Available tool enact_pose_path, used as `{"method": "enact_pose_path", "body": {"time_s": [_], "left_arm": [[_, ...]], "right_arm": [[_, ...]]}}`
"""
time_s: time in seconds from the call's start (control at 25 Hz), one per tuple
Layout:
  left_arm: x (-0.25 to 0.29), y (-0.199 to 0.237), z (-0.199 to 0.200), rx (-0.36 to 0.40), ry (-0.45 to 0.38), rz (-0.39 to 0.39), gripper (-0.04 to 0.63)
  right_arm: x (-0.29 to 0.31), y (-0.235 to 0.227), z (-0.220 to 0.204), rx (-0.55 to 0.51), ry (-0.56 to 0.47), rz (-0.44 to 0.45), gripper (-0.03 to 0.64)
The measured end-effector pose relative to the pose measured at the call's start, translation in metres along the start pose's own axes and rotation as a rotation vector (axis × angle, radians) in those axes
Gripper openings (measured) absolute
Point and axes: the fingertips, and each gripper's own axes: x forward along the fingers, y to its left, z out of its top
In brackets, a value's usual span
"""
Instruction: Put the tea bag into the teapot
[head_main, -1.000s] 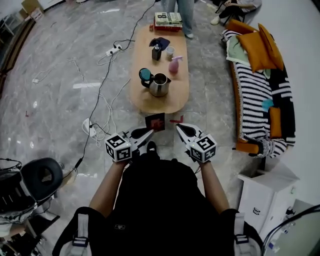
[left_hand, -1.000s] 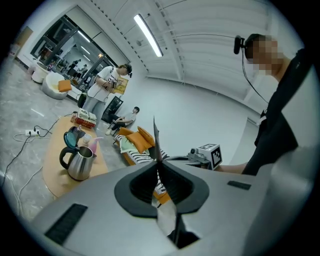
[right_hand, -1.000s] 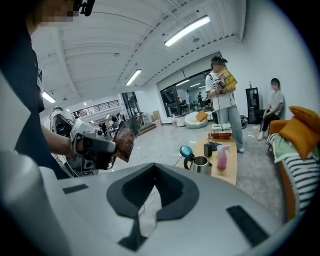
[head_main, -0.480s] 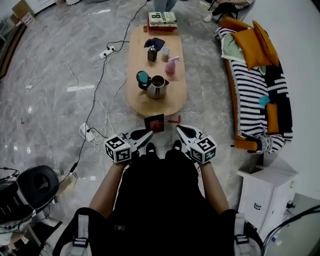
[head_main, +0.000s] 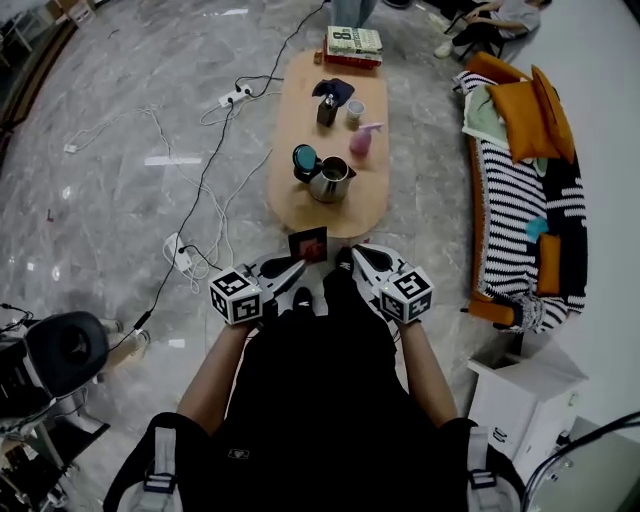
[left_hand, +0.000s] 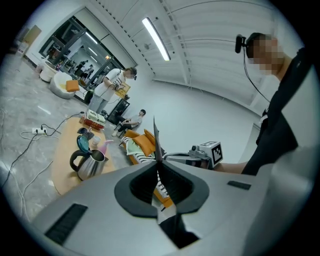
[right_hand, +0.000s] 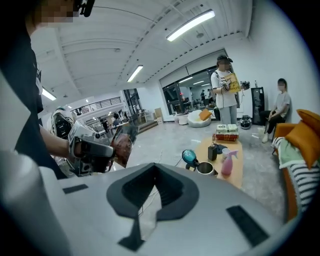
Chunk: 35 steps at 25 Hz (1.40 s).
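My left gripper (head_main: 298, 266) is shut on a dark tea bag packet (head_main: 308, 243) with a red picture, held upright in front of my body. The left gripper view shows the packet (left_hand: 155, 142) edge-on between the closed jaws. My right gripper (head_main: 358, 257) is beside it, shut and holding nothing. The right gripper view shows the packet (right_hand: 123, 144) in the left gripper (right_hand: 95, 150). The steel teapot (head_main: 331, 181) stands on the oval wooden table (head_main: 300, 210) ahead, its teal lid (head_main: 304, 157) tipped open. Both grippers are well short of the table.
Further along the table are a pink spray bottle (head_main: 360, 139), a cup (head_main: 354, 110), a dark container (head_main: 327, 109) and books (head_main: 353, 44). A striped sofa with orange cushions (head_main: 520, 150) lies right. Cables and a power strip (head_main: 178, 252) cross the floor left. A person (right_hand: 225, 90) stands beyond the table.
Both grippers keep their pose in front of my body with the packet still held. My feet have stepped and the table has shifted slightly nearer and to the right in view.
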Motion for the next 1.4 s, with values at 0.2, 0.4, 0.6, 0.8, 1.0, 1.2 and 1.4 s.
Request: {"method": "enact_pose_path", "body": {"time_s": [0.2, 0.4, 0.6, 0.8, 1.0, 1.2, 1.4], "left_arm": [[0.003, 0.010, 0.007, -0.001, -0.016, 0.029, 0.032], [0.011, 0.016, 0.012, -0.009, -0.020, 0.053, 0.032], [0.027, 0.024, 0.023, -0.015, -0.028, 0.085, 0.032], [0.043, 0.031, 0.032, -0.021, -0.042, 0.125, 0.032], [0.058, 0.039, 0.039, -0.028, -0.041, 0.180, 0.032], [0.074, 0.045, 0.047, -0.044, -0.070, 0.246, 0.032], [0.096, 0.049, 0.052, -0.058, -0.096, 0.296, 0.032]], "right_arm": [[0.014, -0.013, 0.012, -0.004, -0.011, 0.020, 0.006], [0.020, -0.031, 0.016, -0.007, -0.002, 0.041, 0.006], [0.028, -0.055, 0.025, -0.010, 0.012, 0.071, 0.006], [0.037, -0.078, 0.032, -0.019, 0.021, 0.115, 0.006], [0.049, -0.098, 0.038, -0.030, 0.042, 0.181, 0.006], [0.058, -0.118, 0.045, -0.045, 0.063, 0.240, 0.006], [0.066, -0.137, 0.047, -0.073, 0.098, 0.304, 0.006]]}}
